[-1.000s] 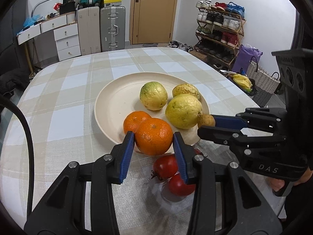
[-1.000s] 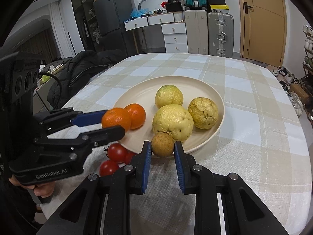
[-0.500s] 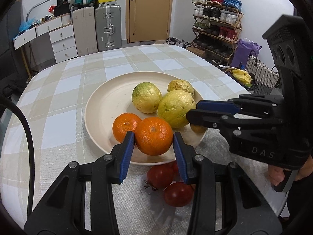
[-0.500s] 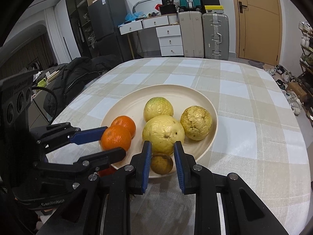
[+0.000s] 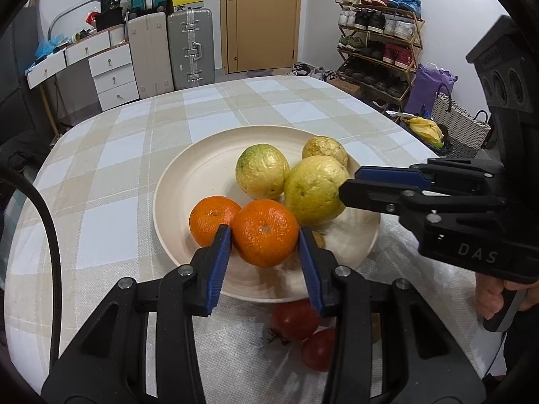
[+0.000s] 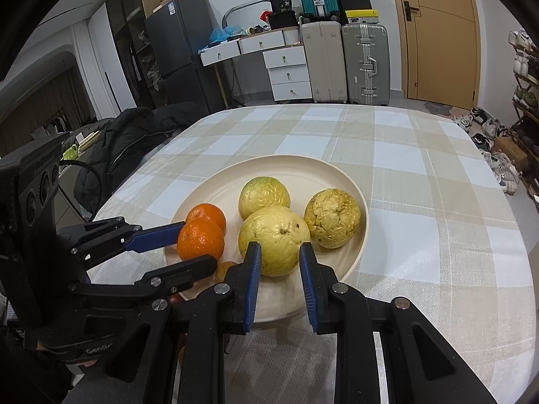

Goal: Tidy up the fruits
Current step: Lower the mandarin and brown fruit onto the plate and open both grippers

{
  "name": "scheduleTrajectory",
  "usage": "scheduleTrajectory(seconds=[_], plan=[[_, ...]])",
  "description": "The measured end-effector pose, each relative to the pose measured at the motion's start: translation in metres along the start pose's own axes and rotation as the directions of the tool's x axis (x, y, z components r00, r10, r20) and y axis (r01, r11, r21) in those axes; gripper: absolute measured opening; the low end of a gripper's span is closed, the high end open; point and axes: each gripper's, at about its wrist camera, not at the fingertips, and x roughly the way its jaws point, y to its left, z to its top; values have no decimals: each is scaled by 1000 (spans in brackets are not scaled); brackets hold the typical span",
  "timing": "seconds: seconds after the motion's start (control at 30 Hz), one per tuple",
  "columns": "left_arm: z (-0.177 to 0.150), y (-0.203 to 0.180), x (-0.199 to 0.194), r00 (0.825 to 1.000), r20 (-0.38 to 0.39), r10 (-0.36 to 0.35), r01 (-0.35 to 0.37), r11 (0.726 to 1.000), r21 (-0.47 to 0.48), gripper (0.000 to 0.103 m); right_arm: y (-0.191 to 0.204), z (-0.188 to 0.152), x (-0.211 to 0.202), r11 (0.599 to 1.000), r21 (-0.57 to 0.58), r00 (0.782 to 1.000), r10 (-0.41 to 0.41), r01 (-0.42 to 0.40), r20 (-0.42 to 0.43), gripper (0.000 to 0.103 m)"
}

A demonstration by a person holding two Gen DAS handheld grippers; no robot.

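My left gripper (image 5: 264, 235) is shut on an orange (image 5: 264, 232) over the near side of the cream plate (image 5: 188, 181), right beside a second orange (image 5: 210, 219). On the plate lie a greenish guava (image 5: 261, 171), a big yellow guava (image 5: 313, 190) and a wrinkled one (image 5: 325, 148). My right gripper (image 6: 279, 249) is shut with nothing between its pads, its tips at the big guava's (image 6: 274, 239) near side. A small brown fruit (image 6: 225, 269) rests on the plate just left of it. Two tomatoes (image 5: 293, 320) lie on the cloth below the plate.
The checked tablecloth (image 6: 421, 202) covers a round table whose edge runs close on the near side. A hand (image 5: 492, 299) grips the right tool. A black jacket (image 6: 134, 141) hangs at the table's left; suitcases, drawers and a shoe rack stand beyond.
The left gripper carried the orange from the plate's near rim to over the plate. The small brown fruit seen between the right tips now lies to their left; those tips face the big guava.
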Motion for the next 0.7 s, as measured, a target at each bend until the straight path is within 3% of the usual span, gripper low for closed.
scheduleTrajectory(seconds=[0.53, 0.67, 0.7], plan=[[-6, 9, 1, 999, -31, 22, -22, 1000, -18, 38, 2, -15, -14, 1000, -7, 1000, -7, 7, 8, 28], [-11, 13, -12, 1000, -8, 17, -17, 999, -33, 39, 1, -21, -22, 1000, 1, 999, -19, 19, 31, 48], [-12, 14, -17, 1000, 0, 19, -19, 999, -36, 44, 1, -23, -25, 1000, 5, 999, -19, 19, 36, 51]])
